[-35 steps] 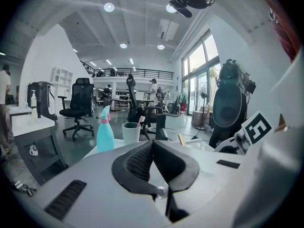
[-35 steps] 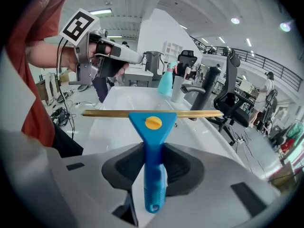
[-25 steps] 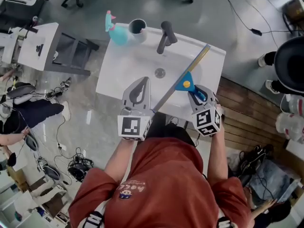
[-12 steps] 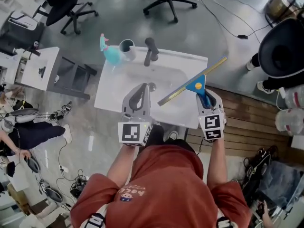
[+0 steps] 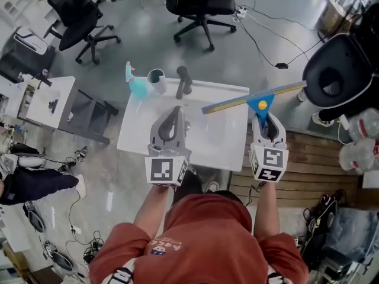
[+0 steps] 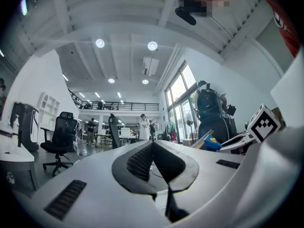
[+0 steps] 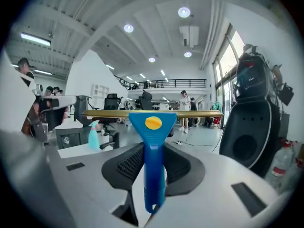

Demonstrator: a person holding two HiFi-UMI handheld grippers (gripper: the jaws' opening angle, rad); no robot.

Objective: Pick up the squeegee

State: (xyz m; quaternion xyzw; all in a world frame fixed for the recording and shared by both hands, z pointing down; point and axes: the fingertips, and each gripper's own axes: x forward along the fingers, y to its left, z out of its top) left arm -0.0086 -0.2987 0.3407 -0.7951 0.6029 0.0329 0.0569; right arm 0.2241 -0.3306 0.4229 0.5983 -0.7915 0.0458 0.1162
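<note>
two tools hang over a white sink. the right tool pinches the blue handle of the squeegee between its pads; the handle runs along the jaws and its yellow button shows in the right gripper view. the brass-coloured blade lies crosswise beyond the tips, in the air above the sink's right edge, with one end over the basin near the far right corner and the other out past the edge. the left tool is pressed together with nothing between its pads, over the sink's left half. a faucet, a cup and a teal spray bottle stand along the far edge.
</note>
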